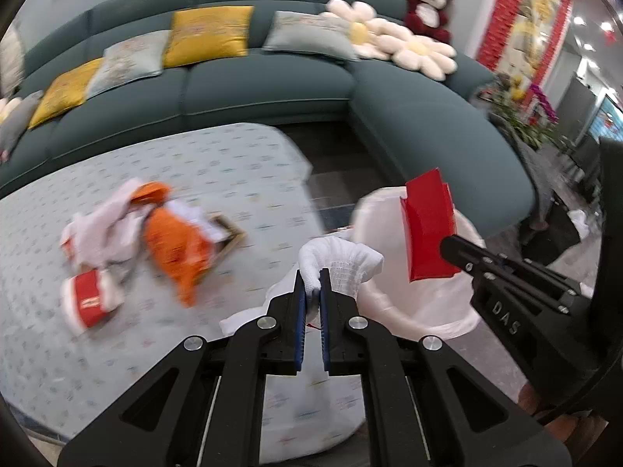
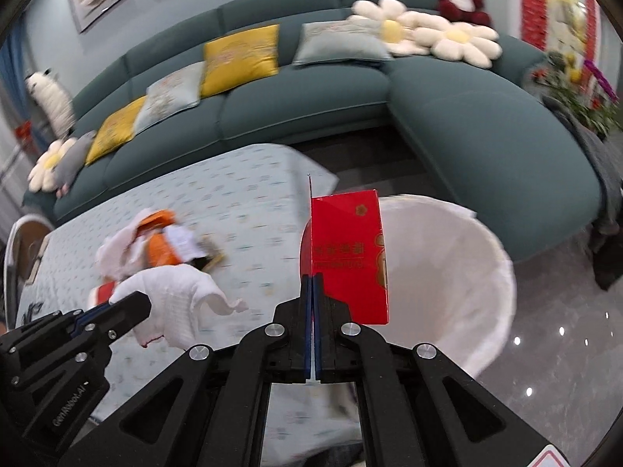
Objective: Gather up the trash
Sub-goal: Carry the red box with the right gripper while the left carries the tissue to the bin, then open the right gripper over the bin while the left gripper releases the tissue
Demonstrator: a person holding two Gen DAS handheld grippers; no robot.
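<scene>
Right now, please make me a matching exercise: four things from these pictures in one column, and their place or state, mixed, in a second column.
Things:
1. red box
2. white tissue
3. orange wrapper
4. white-lined bin

Places or states:
A. lying on the patterned table
B. held in the right gripper
C. standing on the floor beside the sofa
D. held in the left gripper

Pairs: 1-B, 2-D, 3-A, 4-C
</scene>
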